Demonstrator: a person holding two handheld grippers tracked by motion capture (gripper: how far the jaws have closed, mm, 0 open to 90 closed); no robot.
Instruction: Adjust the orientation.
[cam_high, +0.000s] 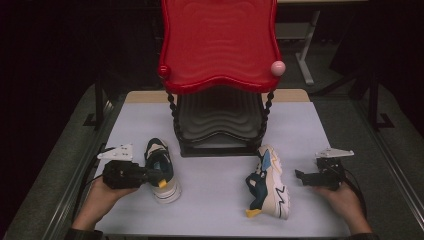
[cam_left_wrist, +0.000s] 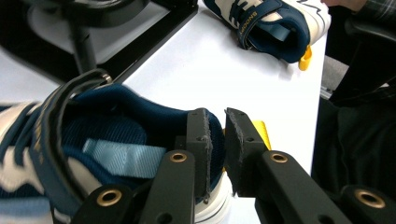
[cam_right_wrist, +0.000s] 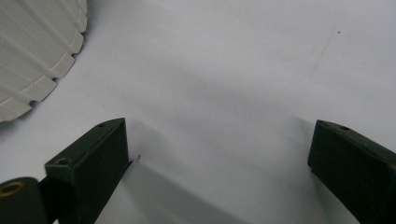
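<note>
Two padded jaws of the left hand-held gripper (cam_left_wrist: 215, 140) pinch the sneaker's (cam_left_wrist: 93, 149) navy collar (right hand-held gripper (cam_right_wrist: 219, 154) spread wide; nothing held).

You're in a dim lab or office: a white table (cam_high: 210, 200), desk legs (cam_high: 305, 60) behind, dark carpet around.

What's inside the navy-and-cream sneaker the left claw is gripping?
Inside the navy-and-cream sneaker: navy lining and a light-blue fabric strip. The left claw pinches its heel collar; the toe interior is hidden.

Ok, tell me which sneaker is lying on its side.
The right sneaker, nearer the open right claw; the left sneaker stands upright, heel gripped by the left claw.
</note>
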